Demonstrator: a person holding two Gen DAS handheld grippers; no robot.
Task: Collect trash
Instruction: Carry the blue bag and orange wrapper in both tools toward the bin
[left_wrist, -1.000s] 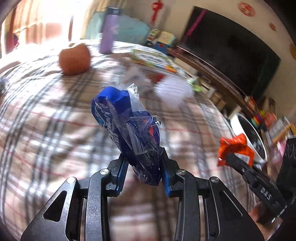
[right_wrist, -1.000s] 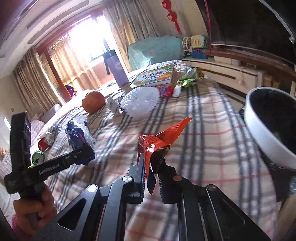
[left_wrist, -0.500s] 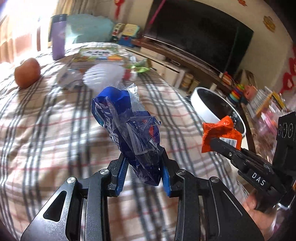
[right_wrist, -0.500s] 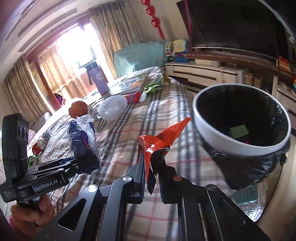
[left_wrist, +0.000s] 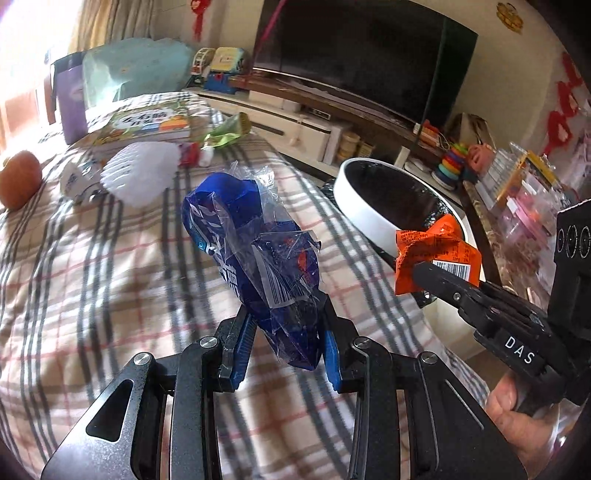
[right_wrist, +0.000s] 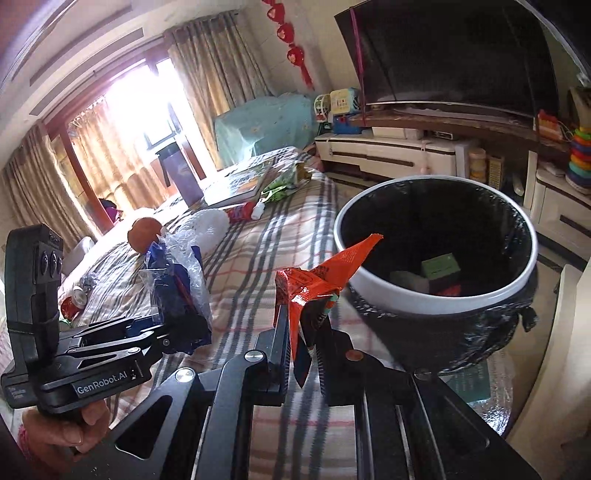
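Above plaid bedspread (left_wrist: 110, 258), crinkly blue wrapper (left_wrist: 258, 258), creased orange wrapper (right_wrist: 317, 280)

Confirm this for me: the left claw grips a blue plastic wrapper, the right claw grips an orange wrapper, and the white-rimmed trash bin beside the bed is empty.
Not quite: the trash bin is not empty. The right wrist view shows a green box and other pieces lying at its bottom. The rest holds: the left claw grips the blue plastic wrapper, and the right claw grips the orange wrapper.
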